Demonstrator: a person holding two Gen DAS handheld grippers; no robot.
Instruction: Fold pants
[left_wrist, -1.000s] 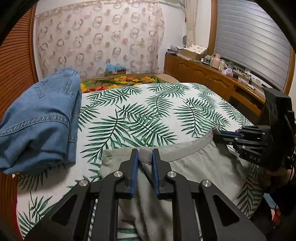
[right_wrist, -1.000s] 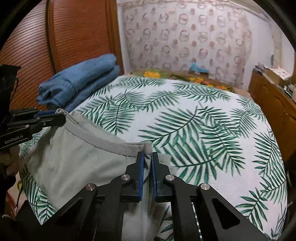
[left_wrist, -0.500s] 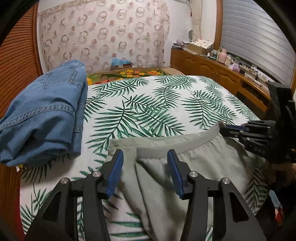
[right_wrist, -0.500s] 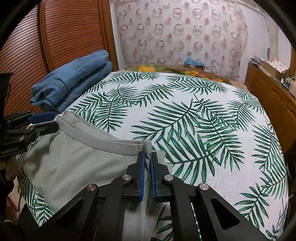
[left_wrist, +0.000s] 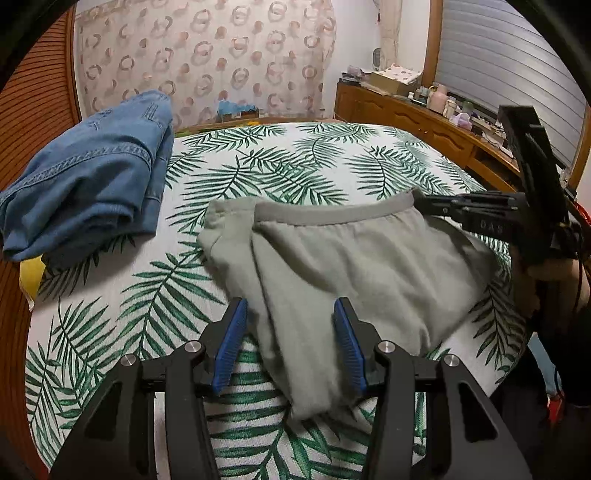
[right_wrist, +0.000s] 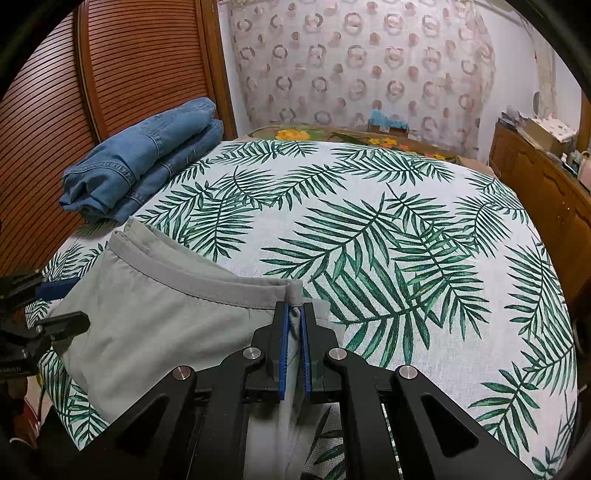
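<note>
The soft grey-green pants (left_wrist: 354, 258) lie at the near edge of the palm-print bedspread (right_wrist: 406, 240), left gripper (left_wrist: 291, 339) spread and empty, right gripper (right_wrist: 294, 332) pinching the waistband corner, folding barely begun.

The grey pants (left_wrist: 354, 273) blur at their lower end, and their legs are cut off below the frame.

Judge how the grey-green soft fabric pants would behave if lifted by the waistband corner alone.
The grey-green pants would likely hang limp: the cloth already sags and creases on the bed. They seem light, since the shut right gripper holds them by a thin pinch. The released corner has slumped.
</note>
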